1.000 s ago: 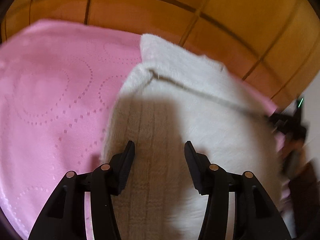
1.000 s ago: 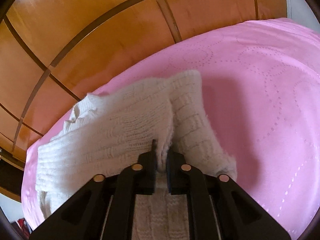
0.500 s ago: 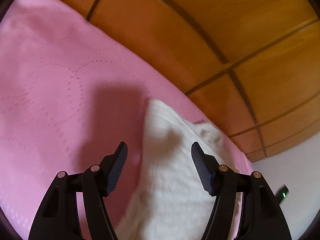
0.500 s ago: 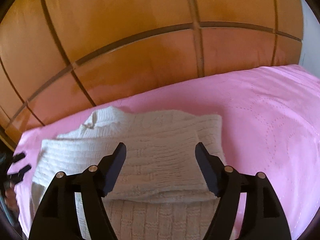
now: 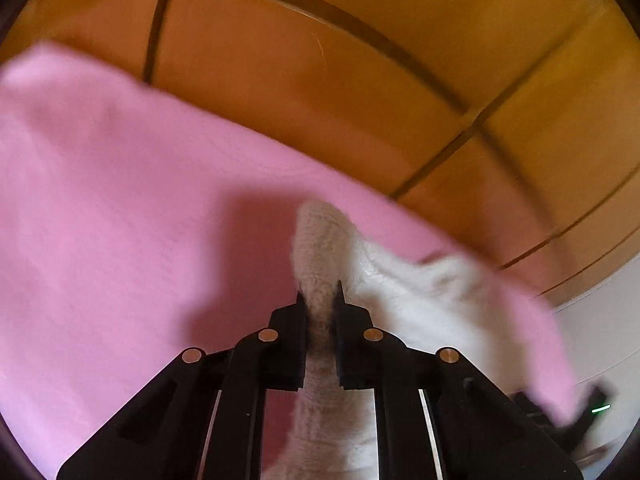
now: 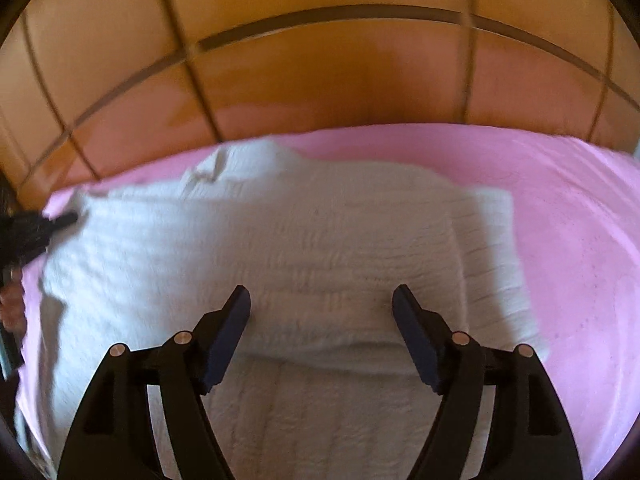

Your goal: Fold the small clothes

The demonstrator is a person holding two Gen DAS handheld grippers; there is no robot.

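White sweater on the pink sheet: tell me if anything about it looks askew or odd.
Nothing looks damaged. The white sweater lies partly folded on the pink sheet, its right side folded in. Its left end is bunched and pinched in the left gripper; the right gripper hangs open above it.

Both wrist cameras look steeply down, close over the white knitted sweater (image 6: 280,248) on the pink bedspread (image 5: 100,200): the left from its left edge, the right from its near hem, sharing sweater and wooden panelling (image 6: 320,80) beyond.
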